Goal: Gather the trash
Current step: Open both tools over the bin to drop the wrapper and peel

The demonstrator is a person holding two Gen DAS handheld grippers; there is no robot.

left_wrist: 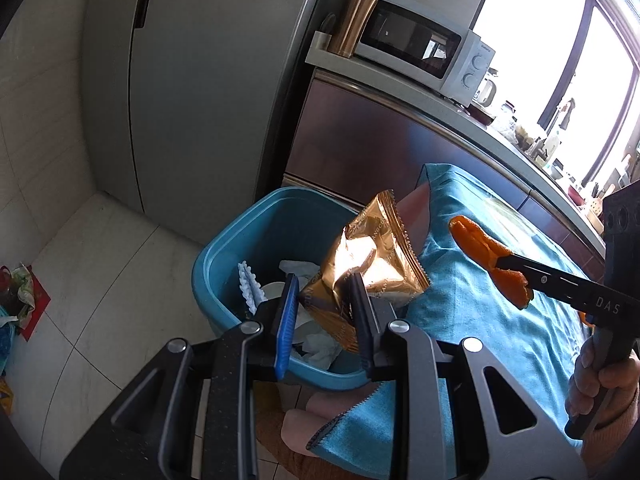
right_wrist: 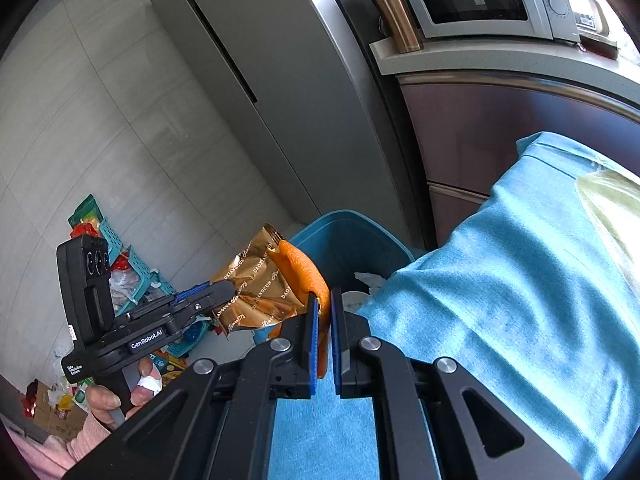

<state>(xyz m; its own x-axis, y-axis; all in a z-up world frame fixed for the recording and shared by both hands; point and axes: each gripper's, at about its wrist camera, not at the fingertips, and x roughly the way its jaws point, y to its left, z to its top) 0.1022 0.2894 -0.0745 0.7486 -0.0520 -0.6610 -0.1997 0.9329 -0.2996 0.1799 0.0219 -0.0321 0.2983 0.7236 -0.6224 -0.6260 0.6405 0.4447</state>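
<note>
My left tongs (left_wrist: 326, 312) clench the gold wrapper (left_wrist: 370, 256) over the blue bin (left_wrist: 224, 256), its long axis toward one o'clock. My right tongs (right_wrist: 325, 320) pinch the orange peel (right_wrist: 304, 270) (bin at twelve o'clock); left is nearer.

You see a grey fridge (left_wrist: 200, 92) beside the bench (left_wrist: 400, 76), where a microwave (left_wrist: 420, 48) sits next to a copper tumbler (left_wrist: 354, 20); a blue cloth (right_wrist: 500, 260) drapes nearby.
</note>
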